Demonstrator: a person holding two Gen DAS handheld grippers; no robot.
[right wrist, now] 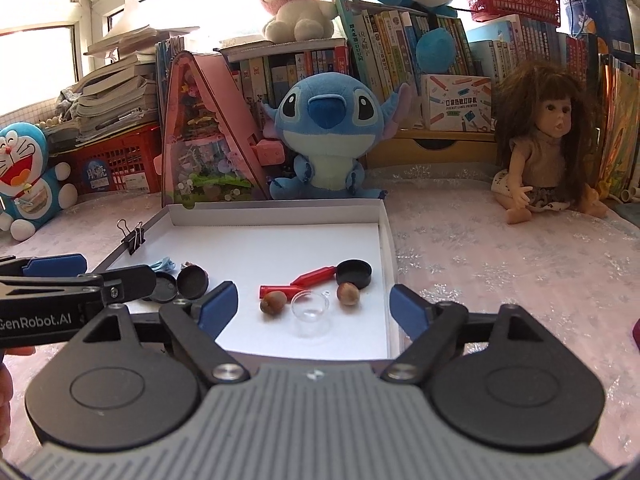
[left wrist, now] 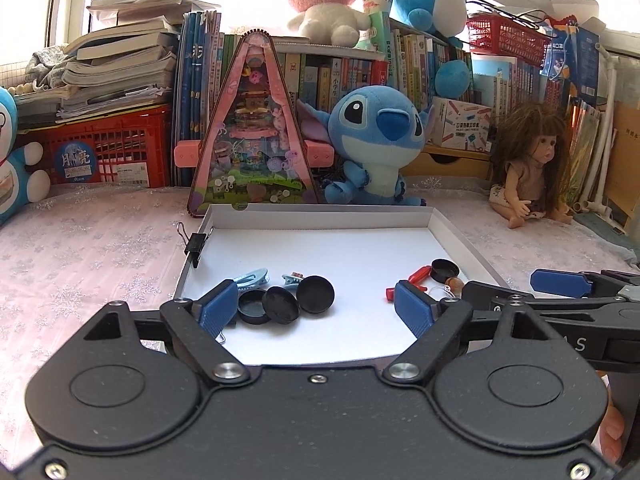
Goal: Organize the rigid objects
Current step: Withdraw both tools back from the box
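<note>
A shallow white tray lies on a pale pink patterned tablecloth, filling the centre of both wrist views.

In the left wrist view, the left gripper has its blue pads spread wide and pinches nothing. Three black round lids sit in a touching cluster on the tray floor just inside the left pad, lower centre of the frame. Two pale blue hair clips lie just behind them. A black binder clip grips the tray's left rim.

In the right wrist view, the right gripper is also spread wide and empty. Between its pads, slightly beyond the tips, stands a small clear plastic cup. Two brown nuts flank it; they may be acorns, the view is soft. Red plastic pieces and a fourth black lid lie just behind. The right pad sits near the tray's right rim.

The tray's upper half is bare white floor. A blue plush toy and a doll sit past the far rim.
</note>
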